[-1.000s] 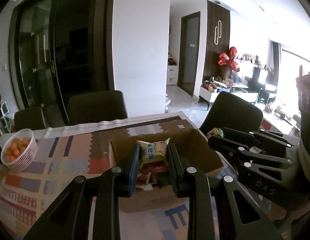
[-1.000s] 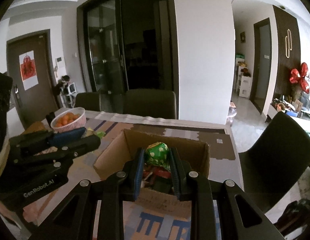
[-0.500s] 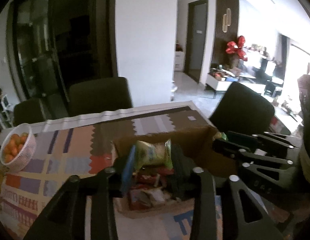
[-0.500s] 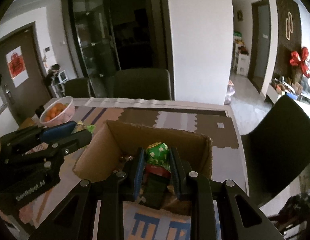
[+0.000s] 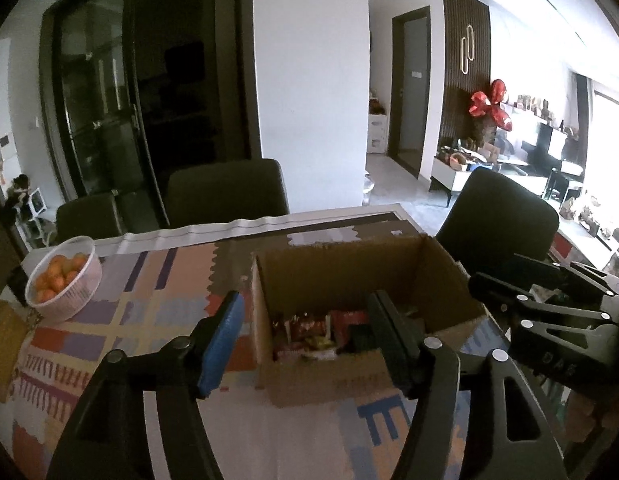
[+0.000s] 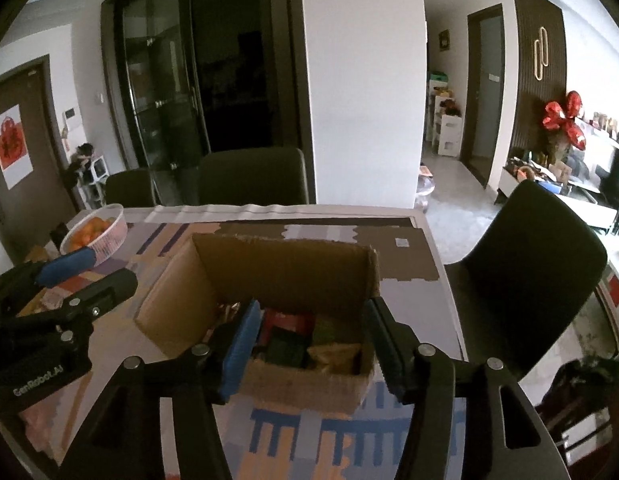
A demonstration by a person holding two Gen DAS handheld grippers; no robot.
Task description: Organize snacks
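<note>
An open cardboard box (image 5: 341, 268) (image 6: 285, 264) stands on the patterned tablecloth, with several snack packets (image 5: 309, 332) (image 6: 297, 336) lying inside. My left gripper (image 5: 307, 332) hovers over the box's near left corner, its jaws opening and nothing between the pads. My right gripper (image 6: 307, 338) hangs over the box's near wall, jaws opening too, holding nothing. The packets each gripper carried now lie in the box. The right gripper also shows at the right of the left wrist view (image 5: 549, 312), and the left gripper shows at the left of the right wrist view (image 6: 61, 292).
A white basket of oranges (image 5: 63, 280) (image 6: 95, 232) sits at the table's far left. Dark chairs (image 5: 225, 192) (image 6: 521, 264) stand behind and to the right of the table. A yellow-brown object (image 5: 3, 340) lies at the left edge.
Both grippers opened over the box. The yellow-green packet left the left gripper and the green dotted snack left the right one; both dropped into the box.
</note>
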